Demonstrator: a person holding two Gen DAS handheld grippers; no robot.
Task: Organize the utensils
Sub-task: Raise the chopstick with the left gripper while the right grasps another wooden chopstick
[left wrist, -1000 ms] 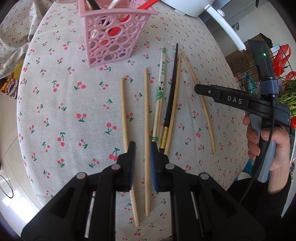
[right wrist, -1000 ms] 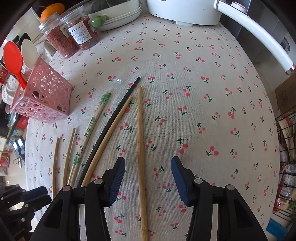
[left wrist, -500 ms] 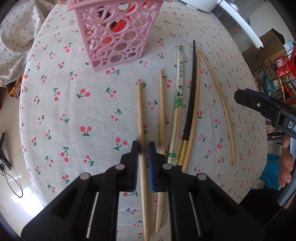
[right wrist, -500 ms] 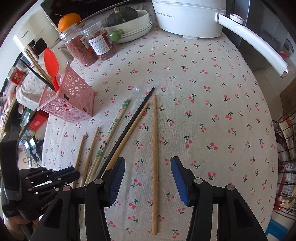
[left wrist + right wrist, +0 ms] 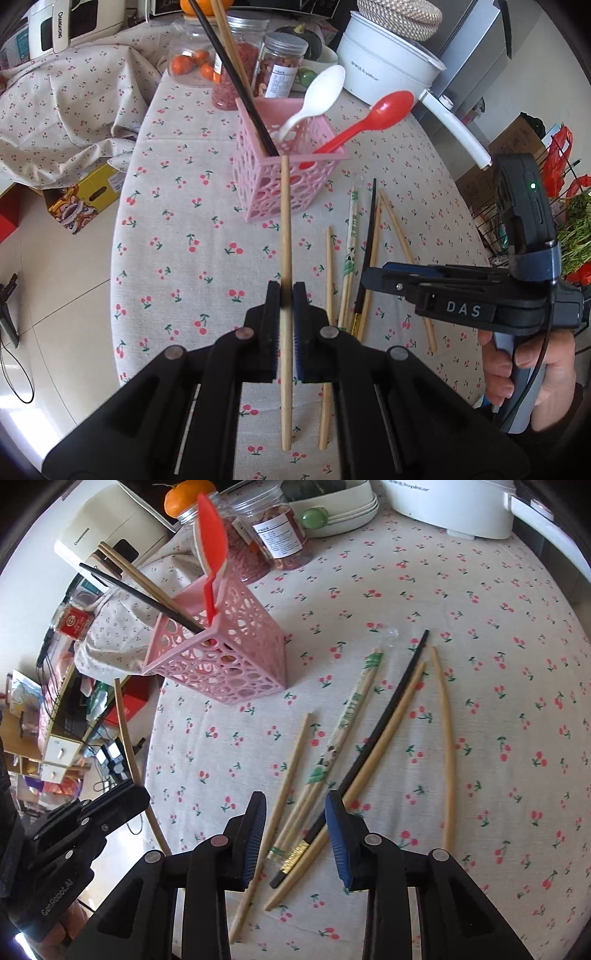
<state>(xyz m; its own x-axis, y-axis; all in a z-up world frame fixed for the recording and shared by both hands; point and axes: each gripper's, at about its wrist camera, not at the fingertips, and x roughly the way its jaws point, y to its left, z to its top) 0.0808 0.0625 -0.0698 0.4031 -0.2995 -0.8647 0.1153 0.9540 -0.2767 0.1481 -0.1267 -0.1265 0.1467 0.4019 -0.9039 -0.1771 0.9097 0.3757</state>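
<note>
Bamboo chopstick (image 5: 285, 229) sits clamped between the pads of the left gripper (image 5: 286, 295), lifted clear of the tablecloth (image 5: 177, 206), its far tip in line with the near rim of the pink basket (image 5: 295, 184). The grip falls at about mid-length, so a long tail hangs back between the fingers toward the camera. Its long axis runs straight along the gripper's pointing line, away from the camera and toward the basket; in the right wrist view the same stick (image 5: 123, 716) shows as a thin line rising steeply from the left gripper (image 5: 125, 794), well off the table edge. Judgement: the step in hand is carrying this stick to the basket, which already holds a black chopstick (image 5: 236, 81), a wooden pair, a white spoon (image 5: 317, 99) and a red spoon (image 5: 373, 118). To do it well, raise the tip above the rim, swing the stick closer to upright, and enter at the open corner away from the leaning spoons; release only once the tip is well inside, since the light basket could tip if nudged. Right gripper (image 5: 295, 834) has just been narrowing, jaws apart over the loose chopsticks (image 5: 369, 746) on the cloth, pressing on none that I can see.
</note>
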